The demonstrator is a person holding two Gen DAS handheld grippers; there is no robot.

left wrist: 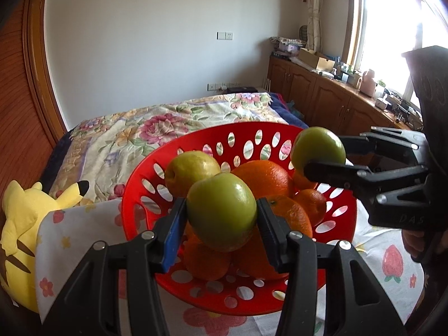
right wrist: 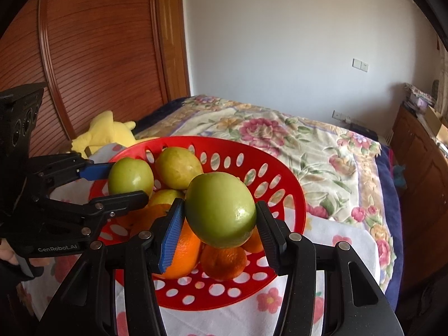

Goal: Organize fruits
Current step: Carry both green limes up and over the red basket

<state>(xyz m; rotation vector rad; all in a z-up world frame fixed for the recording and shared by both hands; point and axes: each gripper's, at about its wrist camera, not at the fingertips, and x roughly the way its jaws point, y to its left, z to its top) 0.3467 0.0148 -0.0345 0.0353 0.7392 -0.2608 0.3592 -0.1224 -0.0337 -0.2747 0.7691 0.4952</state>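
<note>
Apples (left wrist: 221, 212) (right wrist: 220, 210), 1 clamped between each gripper's (left wrist: 221, 218) (right wrist: 220, 218) pads, above red basket (left wrist: 196, 142).

- A yellow plush toy (left wrist: 22, 218) lies at the left edge of the bed (left wrist: 168, 123), just beside the wooden door (left wrist: 19, 106).
- A flowery quilt (right wrist: 294, 140) covers the bed.
- A white cloth with flowers and strawberries (left wrist: 70, 232) is spread over the near end of the bed.
- Brown cupboards (left wrist: 322, 98) stand under the window (left wrist: 392, 28), with boxes (left wrist: 316, 57) and small things on top.
- A curtain (left wrist: 315, 5) hangs beside the window.
- A white switch (left wrist: 224, 35) is on the wall.
</note>
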